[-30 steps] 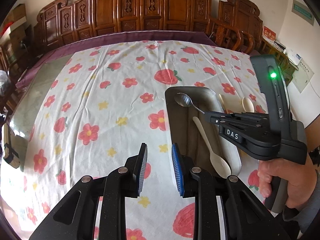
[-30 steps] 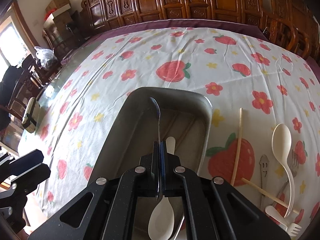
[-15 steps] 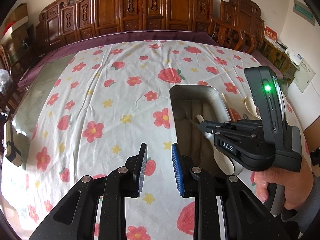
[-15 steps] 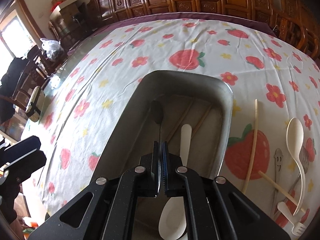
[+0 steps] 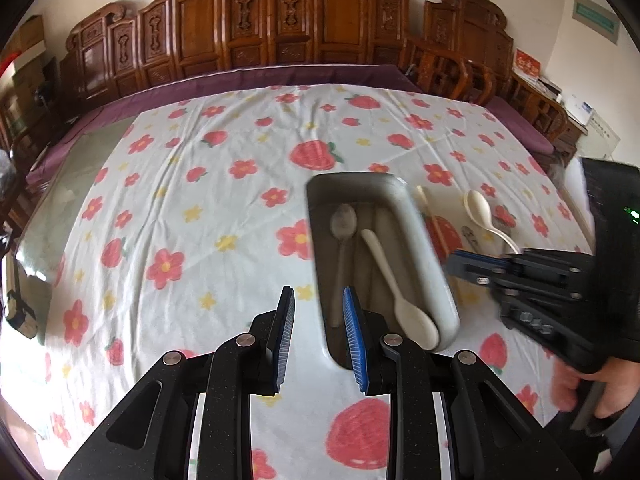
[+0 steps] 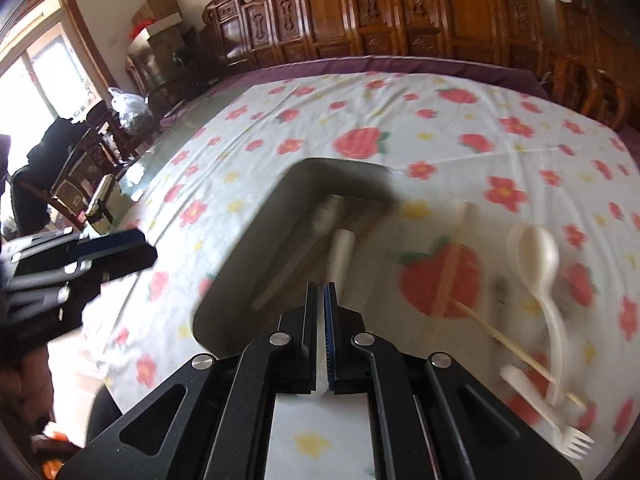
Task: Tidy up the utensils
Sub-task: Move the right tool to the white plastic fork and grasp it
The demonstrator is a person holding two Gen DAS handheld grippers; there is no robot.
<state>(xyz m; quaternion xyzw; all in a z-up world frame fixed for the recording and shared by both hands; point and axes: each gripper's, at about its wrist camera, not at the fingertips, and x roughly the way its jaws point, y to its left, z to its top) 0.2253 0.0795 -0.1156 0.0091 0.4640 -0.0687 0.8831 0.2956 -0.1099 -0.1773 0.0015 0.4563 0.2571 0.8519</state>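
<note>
Floral tabletop [image 5: 208,216], grey tray [image 5: 430,256] holding metal spoon [image 5: 343,224] and cream plastic spoon [image 5: 394,280]. Outside, right: light, slippery cream spoon [image 6: 538,264], chopsticks [image 6: 452,276], fork [image 6: 560,432]; best pinched mid-handle. Right hand-held gripper [image 6: 323,292] nearly clenched, empty, near these; left hand-held gripper [image 5: 318,312] released.

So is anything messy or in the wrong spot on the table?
Yes. Some utensils lie loose on the tablecloth right of the tray: a cream spoon, a fork and crossed chopsticks. Only the metal spoon and another cream spoon are inside the tray.
</note>
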